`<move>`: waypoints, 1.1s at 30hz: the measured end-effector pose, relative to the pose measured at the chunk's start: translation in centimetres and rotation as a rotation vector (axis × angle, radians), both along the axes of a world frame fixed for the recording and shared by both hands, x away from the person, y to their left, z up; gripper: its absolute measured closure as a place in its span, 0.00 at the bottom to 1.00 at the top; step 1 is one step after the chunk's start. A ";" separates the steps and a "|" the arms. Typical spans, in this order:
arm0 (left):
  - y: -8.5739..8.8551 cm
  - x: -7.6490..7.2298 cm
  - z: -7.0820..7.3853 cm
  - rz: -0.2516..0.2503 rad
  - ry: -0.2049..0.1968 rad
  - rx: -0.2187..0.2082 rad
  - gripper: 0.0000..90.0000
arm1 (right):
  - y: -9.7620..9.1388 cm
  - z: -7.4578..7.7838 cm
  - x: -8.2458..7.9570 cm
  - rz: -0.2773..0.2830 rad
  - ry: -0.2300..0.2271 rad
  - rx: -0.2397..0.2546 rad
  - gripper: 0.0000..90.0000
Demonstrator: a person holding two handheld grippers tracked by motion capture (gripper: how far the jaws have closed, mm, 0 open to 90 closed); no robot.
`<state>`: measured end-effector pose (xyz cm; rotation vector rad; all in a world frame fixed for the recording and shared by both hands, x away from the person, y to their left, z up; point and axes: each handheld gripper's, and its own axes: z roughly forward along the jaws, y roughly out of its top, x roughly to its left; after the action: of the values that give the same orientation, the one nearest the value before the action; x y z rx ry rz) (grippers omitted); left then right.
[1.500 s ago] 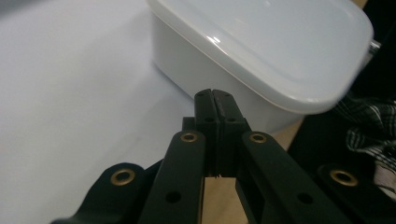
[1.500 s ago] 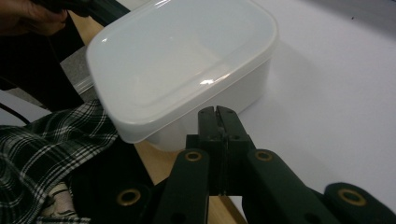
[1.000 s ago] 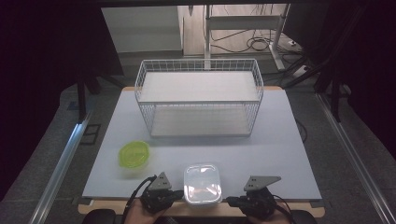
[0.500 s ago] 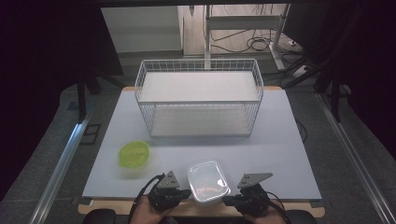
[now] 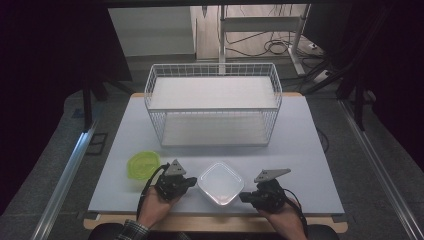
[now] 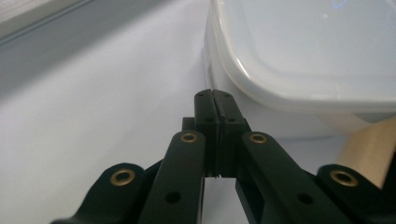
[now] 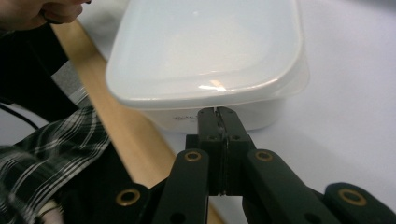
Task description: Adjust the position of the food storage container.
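Two hand-held grippers occupy the near edge of the table (image 5: 310, 150), one on either side of a white lidded container (image 5: 220, 183).

Left gripper (image 5: 191, 182): held in the person's left hand (image 5: 152, 210), black jaws pressed flat together with nothing between them. In the left gripper view the closed tips sit just beside the container's wall, below its lid rim; whether they actually touch it cannot be told from that close, blurred angle.

Right gripper (image 5: 243, 197): held in the right hand (image 5: 282, 217), jaws likewise pressed together and empty. In the right gripper view the closed tips point at the container's side wall, under the overhanging lid, very near or against it.

White lidded container: square with rounded corners, translucent lid on, standing on the pale table surface close to the wooden front edge, turned cornerwise between the two grippers.

Plaid sleeve (image 7: 56, 140): visible in the right gripper view, beyond the table's wooden edge.

Green bowl (image 5: 143, 164): round, yellow-green, on the table just left of the left gripper.

White wire basket (image 5: 212, 107): large, rectangular, open-topped, standing mid-table, well apart from the container.

Cables (image 5: 280, 47): on the floor past the far edge of the table.
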<state>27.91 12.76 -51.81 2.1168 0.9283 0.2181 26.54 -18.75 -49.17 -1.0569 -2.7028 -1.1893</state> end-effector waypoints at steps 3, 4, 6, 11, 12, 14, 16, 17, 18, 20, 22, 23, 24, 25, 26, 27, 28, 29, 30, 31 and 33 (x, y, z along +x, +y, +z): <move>-0.1 0.5 -0.1 0.012 -0.002 0.003 1.00 | 0.2 0.0 1.6 -0.020 -0.003 -0.013 1.00; -0.1 0.5 -0.1 0.012 -0.002 0.003 1.00 | 0.2 0.0 1.6 -0.020 -0.003 -0.013 1.00; 0.0 0.5 0.0 0.019 -0.003 0.000 1.00 | 0.3 0.0 2.5 -0.031 -0.001 -0.014 1.00; 0.1 0.6 -0.1 0.031 -0.001 0.000 1.00 | 0.6 -0.1 4.6 -0.038 0.015 -0.024 1.00; 0.2 0.6 -0.1 0.038 0.004 -0.004 1.00 | 0.7 -0.1 5.0 -0.041 0.022 -0.023 1.00; 0.3 0.5 0.0 0.041 0.005 -0.012 1.00 | 0.9 -0.1 5.7 -0.052 0.031 -0.028 1.00; 0.3 0.4 0.1 0.044 0.010 -0.015 1.00 | 1.1 0.0 6.1 -0.057 0.021 -0.039 1.00; 0.3 0.3 0.1 0.045 0.010 -0.014 1.00 | 1.2 0.0 6.3 -0.060 0.015 -0.041 1.00; 0.3 0.2 0.2 0.047 0.012 -0.013 1.00 | 1.2 -0.1 6.4 -0.064 0.013 -0.040 1.00; 0.2 0.1 0.1 0.051 0.018 -0.021 1.00 | 1.2 -0.2 6.6 -0.071 0.009 -0.028 1.00; 0.2 0.0 0.1 0.048 0.026 -0.027 1.00 | 1.1 -0.3 6.5 -0.075 0.008 -0.018 1.00; 0.1 -0.1 0.1 0.047 0.026 -0.026 1.00 | 1.0 -0.4 6.5 -0.073 0.004 -0.014 1.00; 0.1 -0.2 0.1 0.045 0.029 -0.023 1.00 | 0.9 -0.5 6.5 -0.076 0.002 -0.007 1.00; 0.1 -0.2 0.1 0.043 0.027 -0.020 1.00 | 0.9 -0.5 6.4 -0.077 -0.001 -0.005 1.00; 0.0 -0.2 0.0 0.043 0.027 -0.017 1.00 | 0.9 -0.5 6.4 -0.076 -0.004 -0.003 1.00; 0.0 -0.2 0.0 0.045 0.030 -0.017 1.00 | 0.9 -0.5 6.4 -0.076 -0.004 -0.003 1.00; 0.0 -0.2 -0.1 0.046 0.031 -0.016 1.00 | 0.8 -0.6 6.5 -0.076 -0.004 -0.003 0.99; 0.0 -0.2 -0.1 0.045 0.028 -0.010 1.00 | 0.8 -0.6 6.5 -0.077 -0.009 -0.003 0.98; 0.0 -0.3 0.0 0.048 0.020 0.005 1.00 | 0.8 -0.6 6.4 -0.076 -0.020 -0.004 0.98; 0.1 -0.4 0.0 0.053 0.011 0.015 0.99 | 0.8 -0.6 6.3 -0.077 -0.032 -0.010 0.97; 0.5 -0.6 0.3 0.065 -0.006 0.028 0.98 | 0.6 -0.3 6.0 -0.080 -0.067 -0.026 0.96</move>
<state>27.28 13.21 -51.56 2.1123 0.9970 0.2724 32.57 -18.13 -49.44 -1.1595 -2.7577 -1.2266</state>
